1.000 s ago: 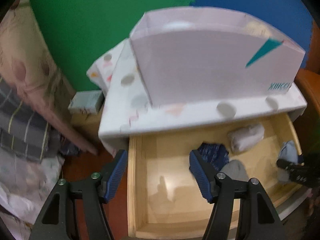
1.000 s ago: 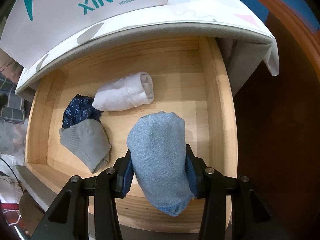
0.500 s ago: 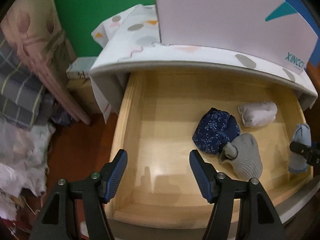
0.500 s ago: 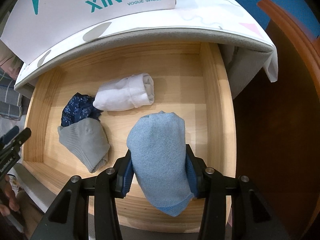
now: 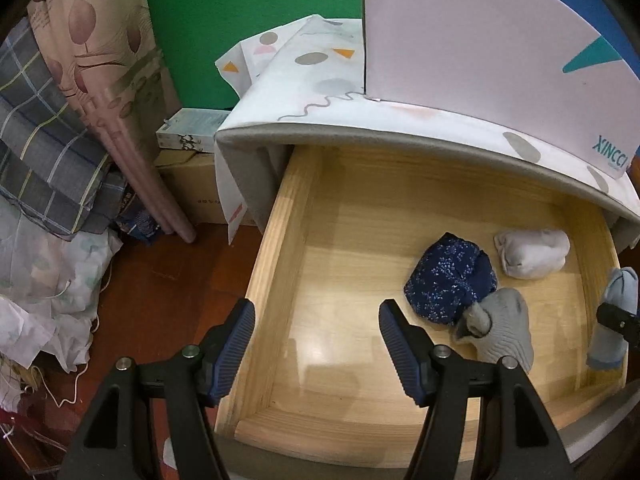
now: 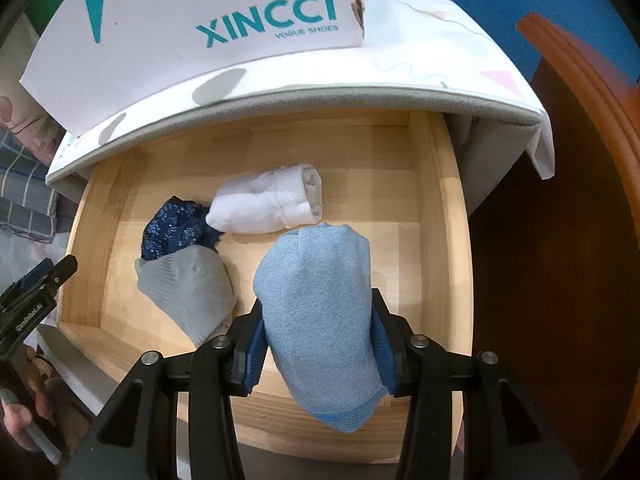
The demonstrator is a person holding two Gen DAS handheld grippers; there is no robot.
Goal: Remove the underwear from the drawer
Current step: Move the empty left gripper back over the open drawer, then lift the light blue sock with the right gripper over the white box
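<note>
Meanwhile, left hand-held gripper (image 5: 316, 344) has dropped toward the drawer (image 5: 276, 264), jaws spread, empty; right hand-held gripper (image 6: 318, 342) stays pinching the light-blue roll (image 6: 320, 304), not yet lifted out.

- A lived-in bedroom or storage corner of a home.
- A pale wooden drawer (image 5: 280, 280) stands pulled out at 6 o'clock in the left wrist view, with rolled garments lying in it.
- On the cloth-covered top (image 5: 320, 80) at 12 o'clock sits a shoe box (image 6: 200, 32) printed "XINCCI VOGUE SHOES".
- Folded checked bedding (image 5: 44, 152) and crumpled sheets are heaped at 9 o'clock.
- A reddish wooden floor (image 5: 168, 280) shows at 8 o'clock.
</note>
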